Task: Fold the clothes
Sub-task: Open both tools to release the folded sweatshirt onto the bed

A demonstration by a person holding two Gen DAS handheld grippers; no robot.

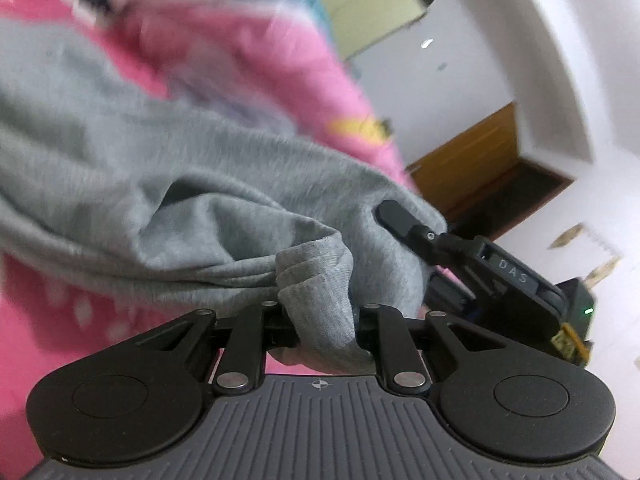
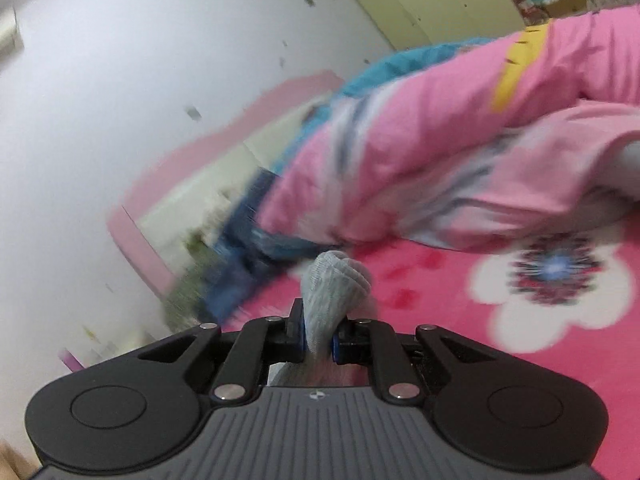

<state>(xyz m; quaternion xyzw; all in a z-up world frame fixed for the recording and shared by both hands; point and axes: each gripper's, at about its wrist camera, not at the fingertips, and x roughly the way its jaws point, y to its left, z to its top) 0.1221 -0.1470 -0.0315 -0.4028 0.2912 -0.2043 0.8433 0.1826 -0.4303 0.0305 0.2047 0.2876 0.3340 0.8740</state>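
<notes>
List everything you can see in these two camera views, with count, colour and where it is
grey garment: one, grey knit, stretched across the left wrist view, held at two spots
pink quilt: one, pink with a yellow patch and pale streaks, bunched on the bed behind the garment
bed sheet: one, bright pink with a white flower print, under everything
blue fabric: one heap, blue, blurred, at the bed's edge by the wall
wardrobe: one, pale yellow-green, against the white wall
wooden door: one, brown, far right of the left view
left gripper: black, shut on the garment
right gripper: black, blue pads, shut on the garment
</notes>
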